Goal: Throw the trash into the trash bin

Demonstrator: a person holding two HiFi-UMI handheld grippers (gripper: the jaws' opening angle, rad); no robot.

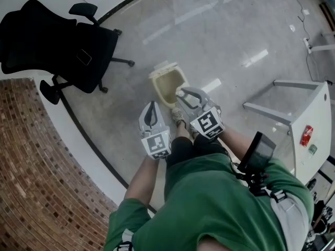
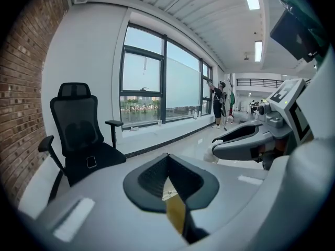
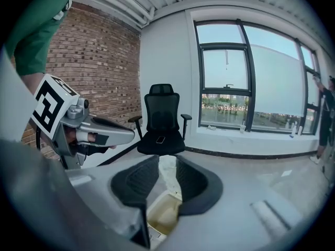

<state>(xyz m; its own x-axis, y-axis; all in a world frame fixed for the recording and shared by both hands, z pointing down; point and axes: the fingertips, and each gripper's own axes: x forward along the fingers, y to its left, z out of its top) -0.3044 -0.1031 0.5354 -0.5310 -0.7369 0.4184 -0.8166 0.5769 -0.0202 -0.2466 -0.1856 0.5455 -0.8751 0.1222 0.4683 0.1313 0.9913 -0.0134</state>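
Observation:
A beige open trash bin (image 1: pixel 163 80) stands on the floor straight ahead of the person. My right gripper (image 1: pixel 182 93) hangs over its near right rim, shut on a crumpled white piece of trash (image 3: pixel 168 173). Under those jaws the right gripper view shows the bin's inside (image 3: pixel 164 214). My left gripper (image 1: pixel 152 105) is a little nearer and to the left, its pads meeting at the tips with nothing held. Through its narrow gap a sliver of the bin (image 2: pixel 176 213) shows. Each gripper appears in the other's view: the right gripper (image 2: pixel 238 143) and the left gripper (image 3: pixel 112 136).
A black office chair (image 1: pixel 62 45) stands at the far left by the white wall. A brick wall (image 1: pixel 29 177) runs along the left. A white table frame (image 1: pixel 306 116) is at the right. A person (image 2: pixel 218 102) stands far off by the windows.

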